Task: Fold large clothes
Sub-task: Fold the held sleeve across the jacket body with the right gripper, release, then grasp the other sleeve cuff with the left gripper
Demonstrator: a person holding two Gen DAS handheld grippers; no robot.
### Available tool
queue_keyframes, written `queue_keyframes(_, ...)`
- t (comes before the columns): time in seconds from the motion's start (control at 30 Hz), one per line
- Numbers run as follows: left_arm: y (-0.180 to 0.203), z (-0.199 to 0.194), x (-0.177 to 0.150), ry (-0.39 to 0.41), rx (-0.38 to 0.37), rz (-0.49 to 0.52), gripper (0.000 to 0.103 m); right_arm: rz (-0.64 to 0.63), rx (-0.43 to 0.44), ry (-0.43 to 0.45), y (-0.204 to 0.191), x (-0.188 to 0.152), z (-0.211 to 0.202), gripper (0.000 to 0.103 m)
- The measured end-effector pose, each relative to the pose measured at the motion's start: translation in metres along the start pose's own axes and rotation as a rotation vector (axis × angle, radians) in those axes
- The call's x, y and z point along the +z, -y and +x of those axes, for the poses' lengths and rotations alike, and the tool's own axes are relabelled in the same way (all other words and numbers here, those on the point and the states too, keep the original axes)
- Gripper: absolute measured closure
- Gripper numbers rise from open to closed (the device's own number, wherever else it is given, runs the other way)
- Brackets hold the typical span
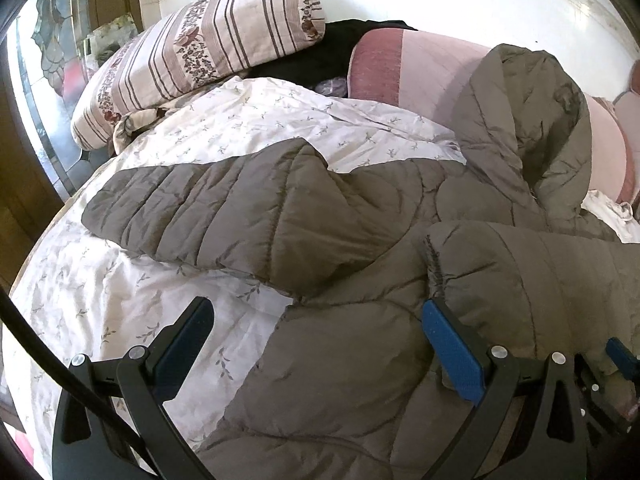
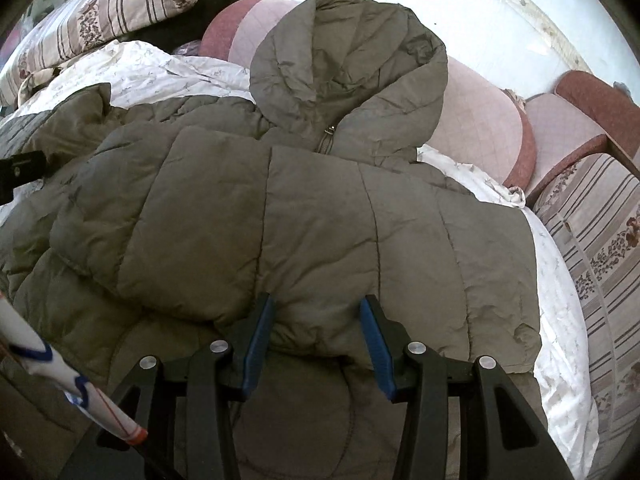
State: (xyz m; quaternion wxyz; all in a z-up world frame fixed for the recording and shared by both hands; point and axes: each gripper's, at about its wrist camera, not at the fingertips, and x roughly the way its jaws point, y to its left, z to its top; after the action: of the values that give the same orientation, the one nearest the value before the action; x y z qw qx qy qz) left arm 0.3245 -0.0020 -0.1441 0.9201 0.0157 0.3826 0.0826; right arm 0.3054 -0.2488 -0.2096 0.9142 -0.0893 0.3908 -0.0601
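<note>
A grey-brown quilted hooded jacket (image 1: 328, 216) lies on a bed with a white flowered duvet (image 1: 120, 292). Its hood (image 2: 352, 68) rests against the pink cushions. One sleeve (image 1: 208, 204) stretches out to the left over the duvet. The other sleeve (image 2: 304, 220) is folded across the jacket's front, with its cuff (image 1: 434, 264) pointing left. My right gripper (image 2: 316, 322) is shut on the near edge of this folded sleeve, and puffy fabric fills the gap between its blue pads. Above the jacket's body my left gripper (image 1: 316, 316) stands wide open, holding nothing.
Striped flowered pillows (image 1: 208, 44) and pink cushions (image 2: 480, 128) line the head of the bed against a white wall. A black garment (image 1: 320, 60) lies between them. Another striped pillow (image 2: 600, 248) sits at the right. A person's white sleeve (image 2: 40, 376) shows at lower left.
</note>
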Motion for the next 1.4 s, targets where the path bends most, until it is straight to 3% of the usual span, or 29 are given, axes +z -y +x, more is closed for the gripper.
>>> queue_keyframes(0.53,-0.034,0.004,0.009,0.007,0.047,-0.062,0.000,-0.069,-0.017,0.151,-0.026,0.004,-0.055,0.054)
queue_keyframes(1.07,-0.095,0.018,0.019,-0.006,0.117,-0.169,0.000,-0.115,-0.004,0.210,-0.045,0.002,-0.080,0.054)
queue_keyframes(1.23,-0.124,0.027,0.027,-0.010,0.140,-0.212,0.000,-0.121,-0.006,0.209,-0.047,0.001,-0.080,0.054)
queue_keyframes(1.4,-0.187,0.043,0.033,-0.031,0.136,-0.348,0.000,-0.119,0.000,0.196,-0.047,0.001,-0.076,0.054)
